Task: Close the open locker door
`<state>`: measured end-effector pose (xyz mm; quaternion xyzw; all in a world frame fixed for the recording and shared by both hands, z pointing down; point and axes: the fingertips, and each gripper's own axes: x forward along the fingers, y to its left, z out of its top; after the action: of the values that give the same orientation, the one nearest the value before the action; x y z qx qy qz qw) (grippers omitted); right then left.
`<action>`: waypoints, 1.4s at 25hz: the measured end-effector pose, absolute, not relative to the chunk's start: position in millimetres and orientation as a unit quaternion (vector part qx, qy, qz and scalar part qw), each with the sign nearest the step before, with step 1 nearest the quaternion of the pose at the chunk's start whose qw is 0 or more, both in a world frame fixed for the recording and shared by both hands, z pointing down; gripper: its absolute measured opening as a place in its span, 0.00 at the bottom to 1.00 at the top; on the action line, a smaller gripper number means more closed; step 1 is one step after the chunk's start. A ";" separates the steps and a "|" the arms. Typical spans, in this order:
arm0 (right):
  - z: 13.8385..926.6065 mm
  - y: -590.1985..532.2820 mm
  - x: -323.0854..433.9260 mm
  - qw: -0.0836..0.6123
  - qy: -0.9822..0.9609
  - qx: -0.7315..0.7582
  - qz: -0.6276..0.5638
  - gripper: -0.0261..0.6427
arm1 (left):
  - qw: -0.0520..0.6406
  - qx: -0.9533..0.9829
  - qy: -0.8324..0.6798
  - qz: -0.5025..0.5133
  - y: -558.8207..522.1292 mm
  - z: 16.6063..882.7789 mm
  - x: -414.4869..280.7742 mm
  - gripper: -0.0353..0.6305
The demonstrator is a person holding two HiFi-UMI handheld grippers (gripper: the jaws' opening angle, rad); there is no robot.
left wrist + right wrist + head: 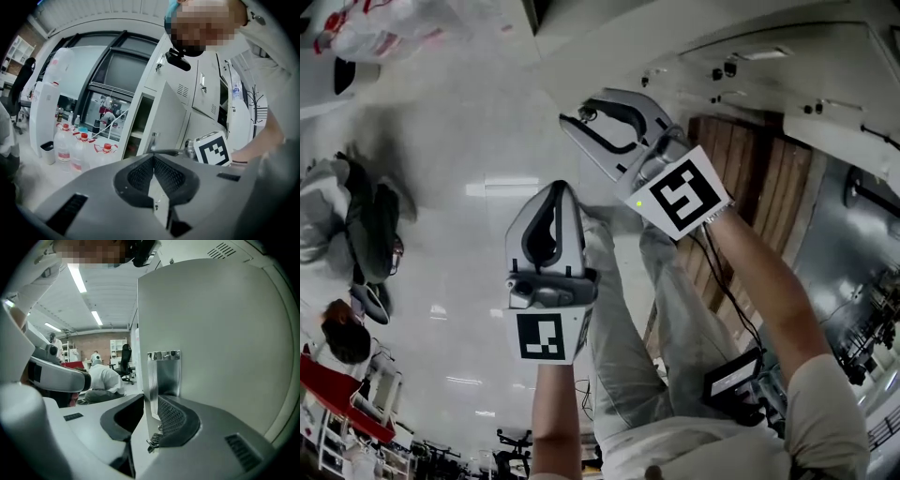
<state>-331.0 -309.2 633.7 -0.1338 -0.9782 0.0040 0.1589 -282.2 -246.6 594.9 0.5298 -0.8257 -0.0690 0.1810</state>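
Right gripper view shows the locker door [215, 333] standing open. Its free edge, with the metal latch plate [165, 373], lies between the jaws of the right tool [151, 401]. These jaws stand about half open and press on either face of that edge, so the hold appears made, but the swing back onto the locker [137, 117] is not yet done and the task is judged to be at an early stage. The left tool [153, 158] has its jaws together at the tips, holds nothing, touches nothing, and hovers near the right tool.
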 end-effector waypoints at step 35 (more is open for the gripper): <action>639.9 -400.8 -466.8 0.156 -0.975 0.159 0.027 0.17 | 0.165 0.554 -0.811 -0.095 -244.5 613.7 -417.2 0.06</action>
<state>-466.8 -400.8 639.9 0.1586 -0.9745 0.0274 0.1563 -417.2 -244.5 613.7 0.5537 -0.8107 -0.0946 0.1647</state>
